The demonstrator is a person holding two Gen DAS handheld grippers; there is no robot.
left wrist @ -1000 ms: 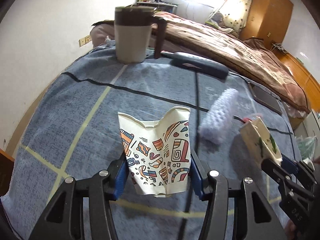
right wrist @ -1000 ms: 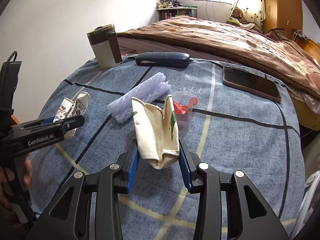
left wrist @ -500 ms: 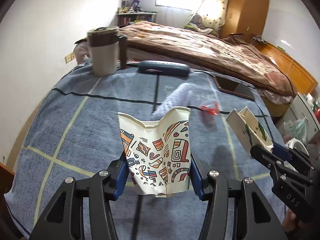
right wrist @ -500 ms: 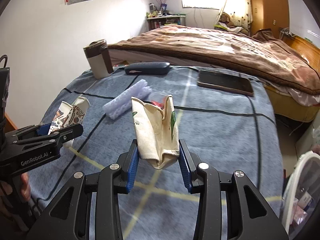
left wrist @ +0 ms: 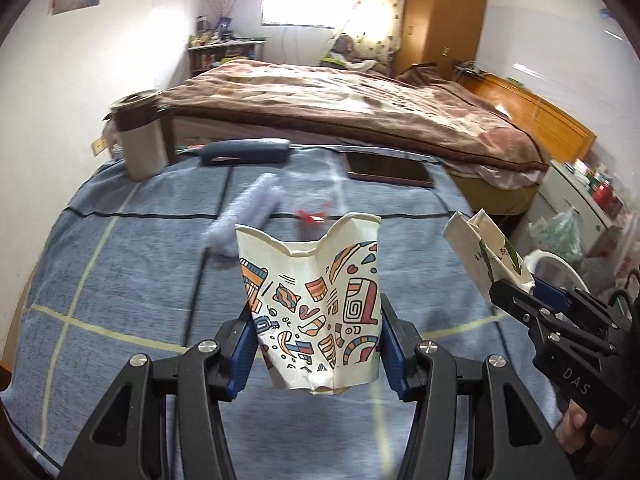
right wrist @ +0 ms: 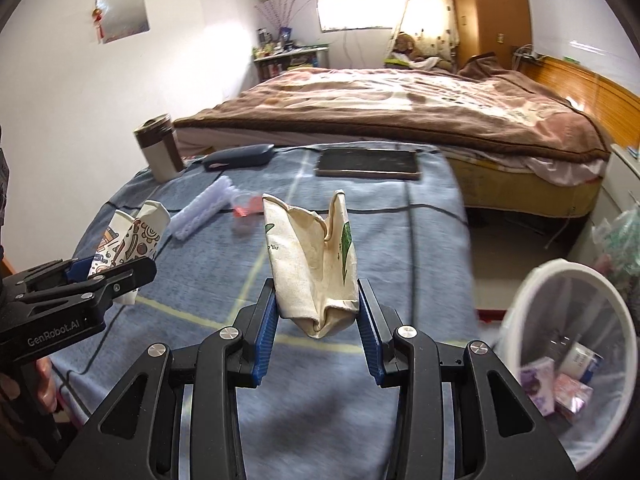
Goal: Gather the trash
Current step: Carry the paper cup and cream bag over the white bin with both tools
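A patterned paper cup [left wrist: 316, 312] is being pinched by the left hand-held gripper [left wrist: 316, 354], while a crumpled cream cup [right wrist: 316, 268] is being pinched by the right hand-held gripper [right wrist: 318, 334], with a white bin [right wrist: 568, 344] just to its right.

The left gripper [right wrist: 108, 276] carries "GenRobot.AI" along its black side. The right gripper [left wrist: 516, 296] carries "DAS" on its body. Cream cup [right wrist: 316, 264] lettering illegible.

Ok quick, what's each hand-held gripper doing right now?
Left hand-held gripper: closed on the crushed patterned paper cup.
Right hand-held gripper: closed on the crushed cream paper cup.
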